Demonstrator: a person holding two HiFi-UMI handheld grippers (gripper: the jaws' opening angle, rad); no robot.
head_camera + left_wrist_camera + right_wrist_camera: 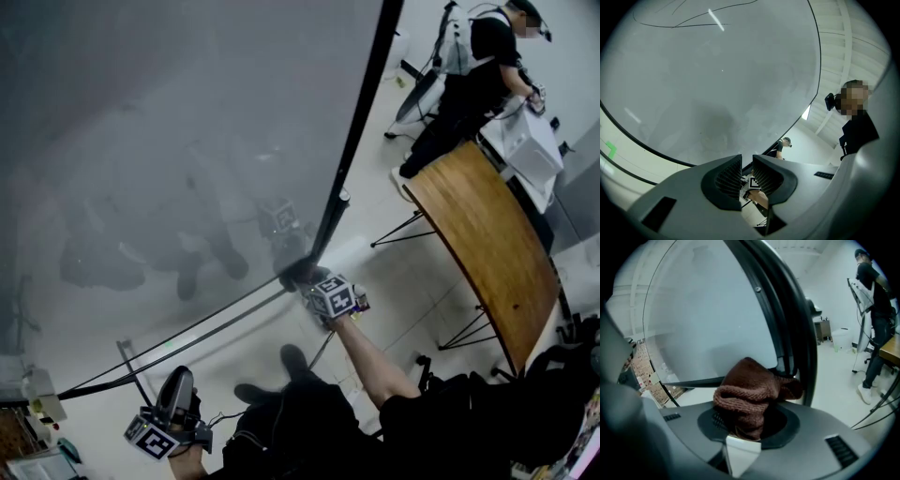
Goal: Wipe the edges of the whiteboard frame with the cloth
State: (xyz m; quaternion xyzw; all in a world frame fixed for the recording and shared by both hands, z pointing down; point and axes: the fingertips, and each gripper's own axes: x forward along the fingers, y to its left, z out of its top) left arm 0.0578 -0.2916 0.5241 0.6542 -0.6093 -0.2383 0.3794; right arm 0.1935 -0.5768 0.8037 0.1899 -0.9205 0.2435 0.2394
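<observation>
Brown knitted cloth [747, 390]: bunched and clamped in the right gripper [750, 405], whose jaws close on its lower folds. It sits at the lower corner of the whiteboard frame [790, 324], where the upright black edge meets the bottom edge, and appears pressed against it. From the head view the cloth [298, 272] reads only as a dark lump at that same corner.

Right gripper [314, 281]: held at the frame corner on an outstretched bare forearm, with its marker cube turned toward the head camera.

Left gripper [176, 386]: held low, well apart from the frame corner, below the frame's bottom edge and to the left. In its own view the left gripper [747, 161] has its jaws drawn almost together, with only a thin slit between them and nothing in it.

Whiteboard [169, 141]: glossy grey panel inside the frame [361, 112], carrying dim reflections.

Wooden surface [487, 244]: curved top on thin dark legs, to the right of the frame and well apart from it.

Second person [473, 70]: dark clothing, standing beyond the frame's upright edge at the far end of the wooden surface.
</observation>
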